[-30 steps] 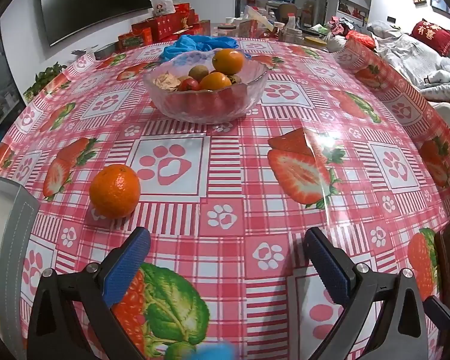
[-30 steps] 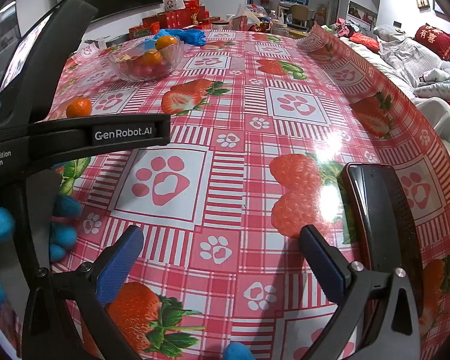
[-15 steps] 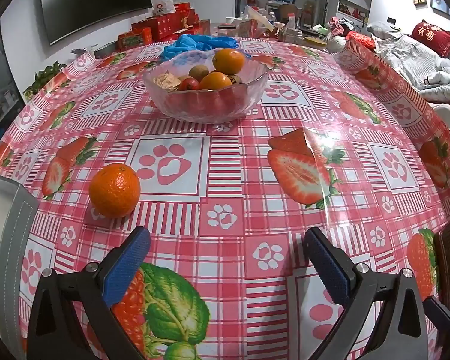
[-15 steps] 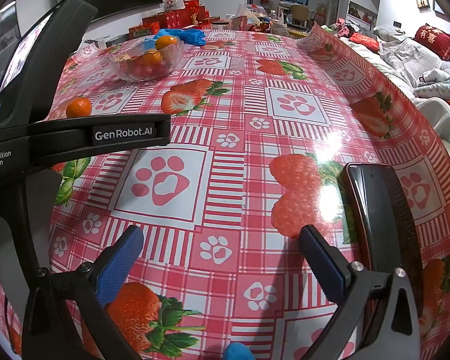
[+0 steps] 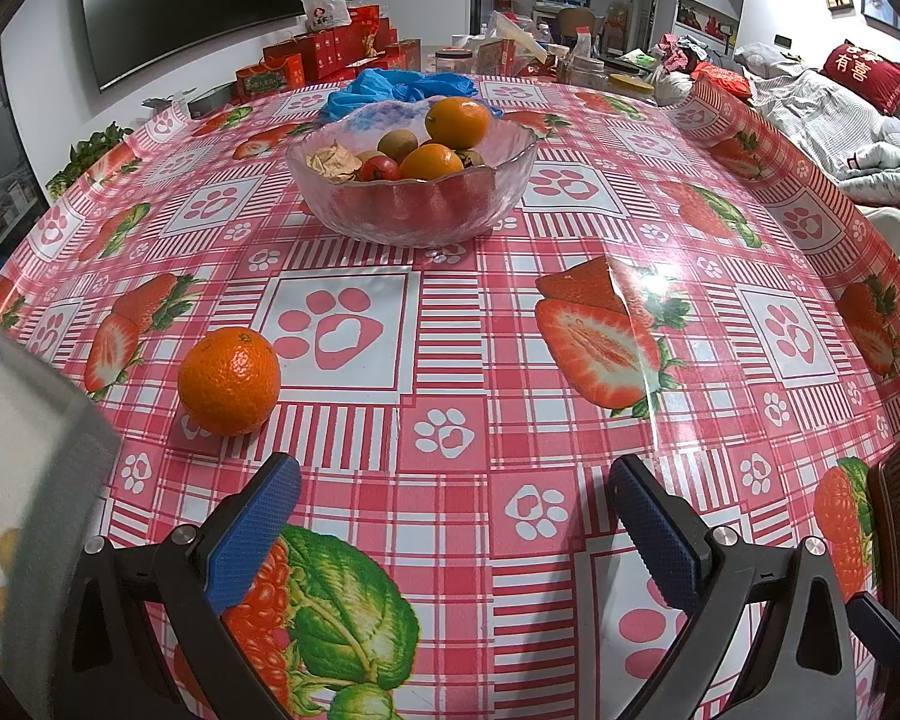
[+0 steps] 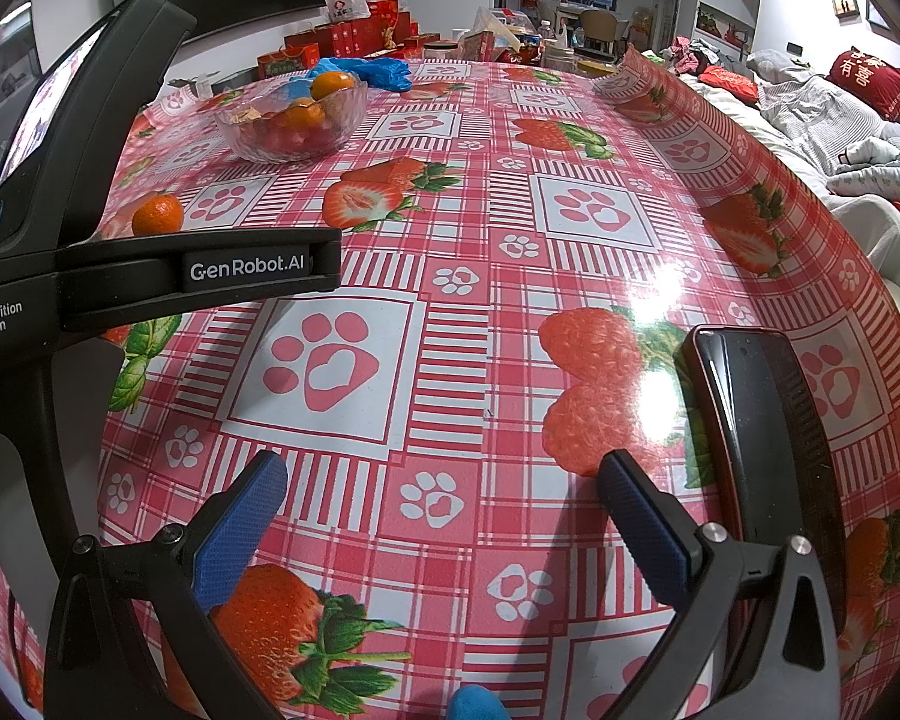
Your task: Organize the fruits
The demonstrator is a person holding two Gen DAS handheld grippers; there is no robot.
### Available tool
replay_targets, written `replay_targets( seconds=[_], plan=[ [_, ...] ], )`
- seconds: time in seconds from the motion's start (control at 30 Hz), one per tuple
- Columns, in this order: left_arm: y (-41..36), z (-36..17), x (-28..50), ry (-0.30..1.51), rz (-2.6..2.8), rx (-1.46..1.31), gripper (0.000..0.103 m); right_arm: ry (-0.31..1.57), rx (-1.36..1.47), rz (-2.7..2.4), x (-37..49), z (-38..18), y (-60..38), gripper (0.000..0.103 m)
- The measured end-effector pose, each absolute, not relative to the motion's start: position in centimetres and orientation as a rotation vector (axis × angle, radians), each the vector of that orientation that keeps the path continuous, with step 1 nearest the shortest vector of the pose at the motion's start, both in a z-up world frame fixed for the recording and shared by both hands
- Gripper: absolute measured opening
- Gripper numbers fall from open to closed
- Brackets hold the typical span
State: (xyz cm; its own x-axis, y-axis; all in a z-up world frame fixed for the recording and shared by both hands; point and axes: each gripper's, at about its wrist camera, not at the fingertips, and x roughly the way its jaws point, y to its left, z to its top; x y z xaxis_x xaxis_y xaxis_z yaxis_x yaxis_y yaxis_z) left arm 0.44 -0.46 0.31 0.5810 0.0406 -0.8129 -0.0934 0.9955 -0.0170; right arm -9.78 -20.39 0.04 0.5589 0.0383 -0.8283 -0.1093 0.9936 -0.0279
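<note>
Phone [image 6: 762, 438] half behind right claw [image 6: 444, 486]

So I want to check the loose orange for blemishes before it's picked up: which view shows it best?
The left wrist view: the orange sits close, large and unobstructed on the tablecloth, with its peel texture visible. In the right wrist view the orange is small and distant, its lower edge cut off by the left tool's body.
</note>
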Motion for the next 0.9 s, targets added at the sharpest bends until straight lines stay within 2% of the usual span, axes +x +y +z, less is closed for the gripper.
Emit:
replay_targets(
  seconds=[0.9],
  plan=[
    [-0.48,0.32,0.44,0.948,0.078,-0.063,0.103,0.974,-0.079,0.087,-9.76,0.02,-20.4,0.103]
  ],
)
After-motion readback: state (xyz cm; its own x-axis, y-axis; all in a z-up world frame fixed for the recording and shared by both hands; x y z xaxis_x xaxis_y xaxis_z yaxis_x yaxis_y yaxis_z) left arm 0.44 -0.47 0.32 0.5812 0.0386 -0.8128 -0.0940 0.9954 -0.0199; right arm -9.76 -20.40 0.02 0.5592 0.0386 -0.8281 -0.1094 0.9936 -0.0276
